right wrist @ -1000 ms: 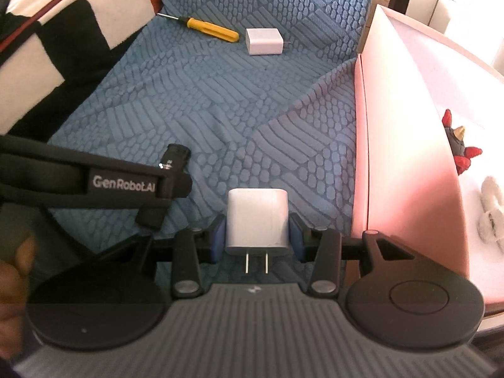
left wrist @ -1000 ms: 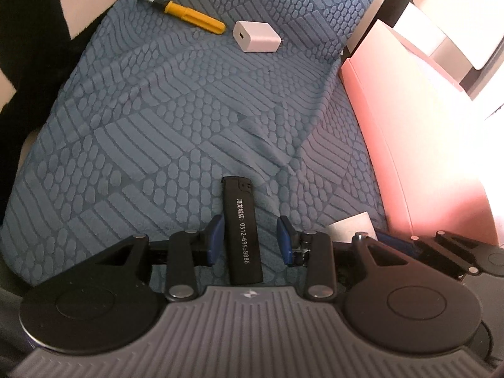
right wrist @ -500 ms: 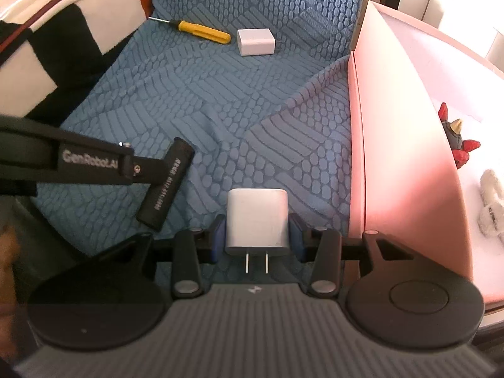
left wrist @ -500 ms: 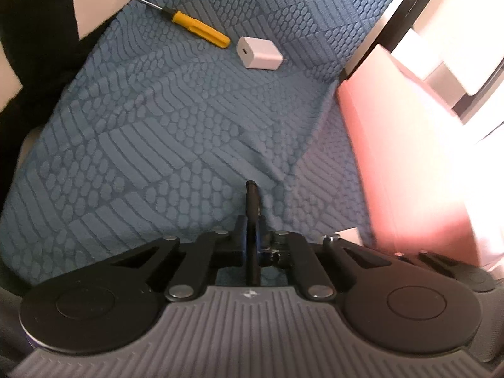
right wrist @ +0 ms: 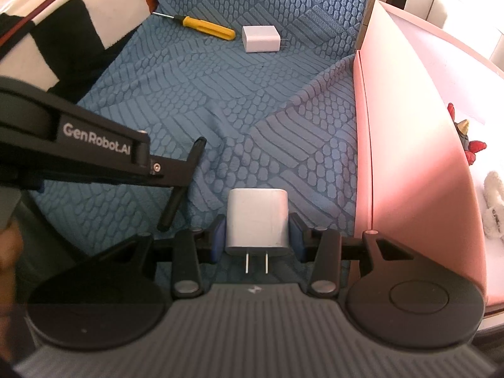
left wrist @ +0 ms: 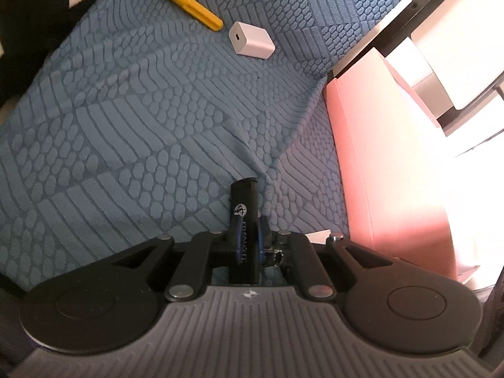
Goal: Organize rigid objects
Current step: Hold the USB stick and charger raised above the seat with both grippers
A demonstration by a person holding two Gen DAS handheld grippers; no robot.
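Note:
My left gripper [left wrist: 247,239] is shut on a black lighter [left wrist: 243,220] and holds it above the blue textured cushion [left wrist: 141,119]. In the right wrist view the left gripper [right wrist: 176,170] shows at the left with the lighter [right wrist: 181,186] edge-on in it. My right gripper [right wrist: 257,236] is shut on a white plug charger [right wrist: 257,220], prongs pointing back at the camera. A second white charger [left wrist: 252,40] [right wrist: 260,38] and a yellow-handled screwdriver [left wrist: 192,8] [right wrist: 204,26] lie at the far end of the cushion.
A pink box [left wrist: 387,157] [right wrist: 406,145] stands open along the cushion's right side; a red spiky toy [right wrist: 466,138] and a white fuzzy thing [right wrist: 493,201] lie inside. A black, white and red striped fabric [right wrist: 63,25] lies at the left.
My left gripper closed on the black lighter, lifted it off the cushion and turned it. The right gripper kept its hold on the white charger and rose slightly.

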